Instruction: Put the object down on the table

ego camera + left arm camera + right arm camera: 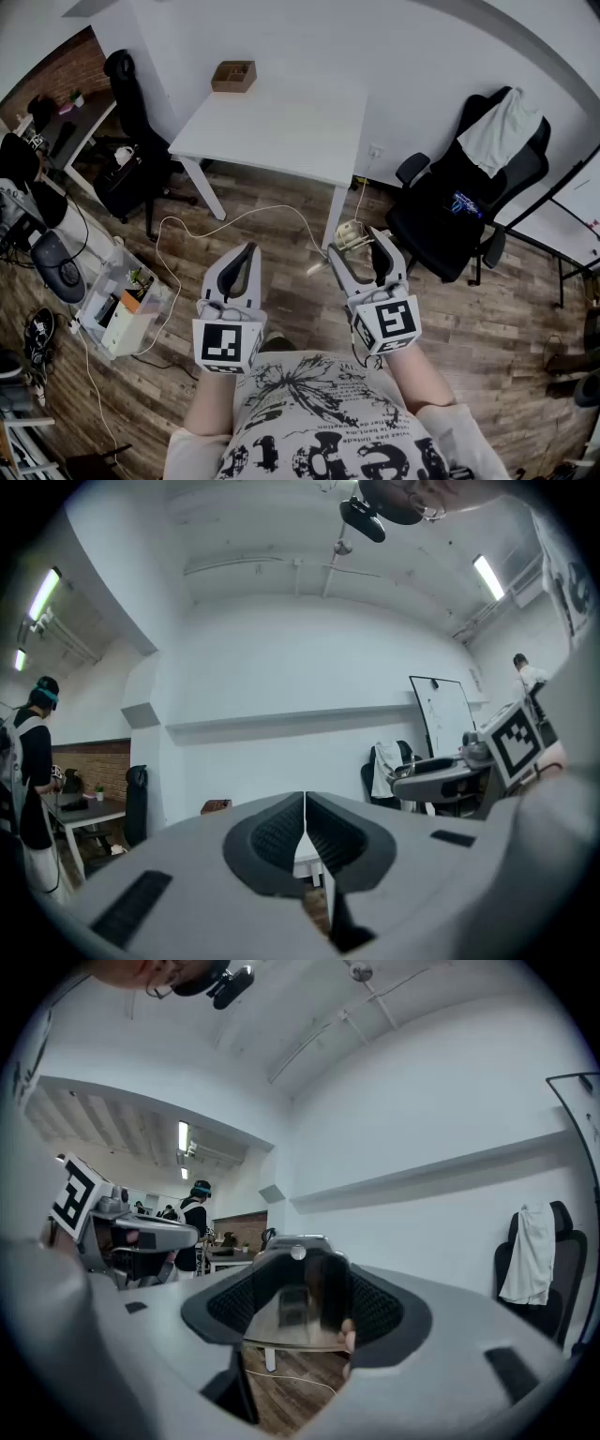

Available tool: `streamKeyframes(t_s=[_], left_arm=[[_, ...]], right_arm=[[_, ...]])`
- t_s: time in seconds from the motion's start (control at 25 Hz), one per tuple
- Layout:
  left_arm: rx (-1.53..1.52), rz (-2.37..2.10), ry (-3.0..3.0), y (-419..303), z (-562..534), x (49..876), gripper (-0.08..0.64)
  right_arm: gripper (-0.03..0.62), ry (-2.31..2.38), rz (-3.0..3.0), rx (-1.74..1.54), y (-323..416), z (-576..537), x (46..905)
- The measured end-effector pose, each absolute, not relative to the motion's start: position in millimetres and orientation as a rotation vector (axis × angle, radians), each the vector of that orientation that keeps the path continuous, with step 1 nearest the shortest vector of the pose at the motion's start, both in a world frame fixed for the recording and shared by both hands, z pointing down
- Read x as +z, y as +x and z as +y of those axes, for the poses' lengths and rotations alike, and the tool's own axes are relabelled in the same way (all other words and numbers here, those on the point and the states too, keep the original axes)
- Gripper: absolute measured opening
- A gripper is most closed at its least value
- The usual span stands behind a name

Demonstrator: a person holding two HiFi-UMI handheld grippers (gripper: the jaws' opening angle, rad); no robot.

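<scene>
I stand before a white table (281,122) on a wooden floor, a gripper in each hand at waist height, both well short of the table. My right gripper (361,255) has its jaws spread wide. In the right gripper view a clear, glassy object (298,1297) with a greyish top fills the gap between the right gripper's (300,1305) ribbed pads (230,1307). In the head view the object barely shows. My left gripper (248,251) is shut, and in the left gripper view the left gripper's (305,808) tips meet with nothing between them.
A small brown box (233,76) sits at the table's far left corner. A black office chair with a white garment (473,183) stands to the right, another black chair (127,98) to the left. A cable (234,217), a power strip (349,234) and a storage bin (122,307) lie on the floor.
</scene>
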State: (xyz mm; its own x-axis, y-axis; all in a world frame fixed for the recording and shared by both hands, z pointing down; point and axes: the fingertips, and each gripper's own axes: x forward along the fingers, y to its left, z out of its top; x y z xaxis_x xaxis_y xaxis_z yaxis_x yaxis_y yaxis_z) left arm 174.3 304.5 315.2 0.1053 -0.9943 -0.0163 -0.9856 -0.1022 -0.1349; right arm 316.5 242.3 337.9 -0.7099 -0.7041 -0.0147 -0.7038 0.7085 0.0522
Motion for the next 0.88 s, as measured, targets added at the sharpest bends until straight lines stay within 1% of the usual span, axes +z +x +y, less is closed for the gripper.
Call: streamKeyframes(t_s=[0.4,0.88], left_arm=[[-0.115,2.035,-2.254,175,304,311,0.012],[-0.146,2.063,-2.283,162,295,337,0.012]], right_arm=[[0.281,1.194,-2.894,-0.052,316,240,339],[0.281,1.14,-2.843,-0.004,299,231,367]])
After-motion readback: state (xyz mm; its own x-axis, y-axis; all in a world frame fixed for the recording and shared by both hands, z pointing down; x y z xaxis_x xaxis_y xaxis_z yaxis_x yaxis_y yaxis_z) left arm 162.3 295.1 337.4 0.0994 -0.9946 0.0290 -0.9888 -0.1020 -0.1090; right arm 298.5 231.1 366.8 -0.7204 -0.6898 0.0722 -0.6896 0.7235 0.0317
